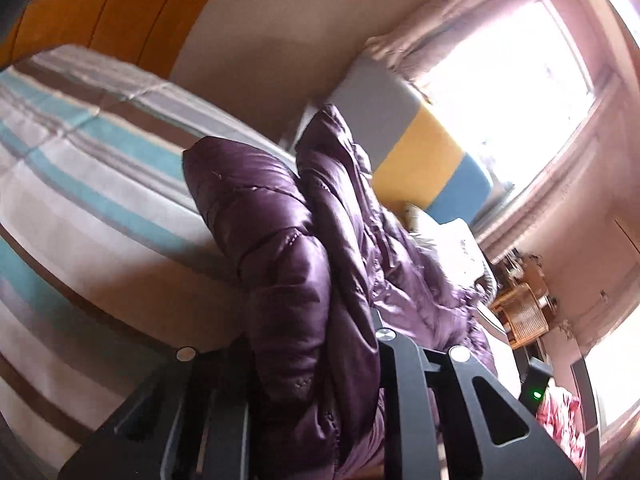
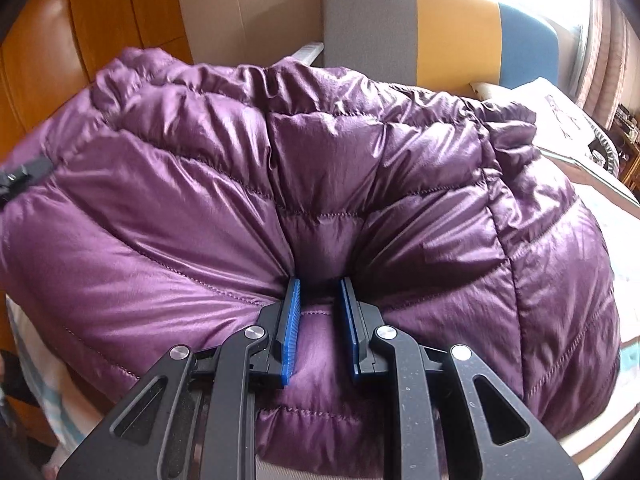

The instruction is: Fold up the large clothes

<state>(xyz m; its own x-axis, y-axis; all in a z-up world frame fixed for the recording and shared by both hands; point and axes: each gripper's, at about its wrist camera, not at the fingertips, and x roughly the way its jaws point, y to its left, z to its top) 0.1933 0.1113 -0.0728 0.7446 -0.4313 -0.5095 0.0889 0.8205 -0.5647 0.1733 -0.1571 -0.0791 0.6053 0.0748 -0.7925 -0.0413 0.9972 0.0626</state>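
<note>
— Where is your purple puffer jacket (image 2: 320, 184)?
— On the striped bedspread (image 1: 80, 168), by the grey, yellow and blue headboard (image 2: 440, 28).
— And your grippers?
— Your right gripper (image 2: 320, 320) pinches a fold of it between blue pads (image 2: 291, 332). Your left gripper (image 1: 316, 360), jaws narrow, clamps a bunched fold.

Purple quilted puffer jacket (image 2: 360, 160), shiny, bunched in puffy folds on the striped bed (image 1: 80, 168), one fold lifted upright.

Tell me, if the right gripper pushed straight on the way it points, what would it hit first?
More of the purple puffer jacket: the right gripper already pinches a fold of it, and the padding bulges directly ahead.
</note>
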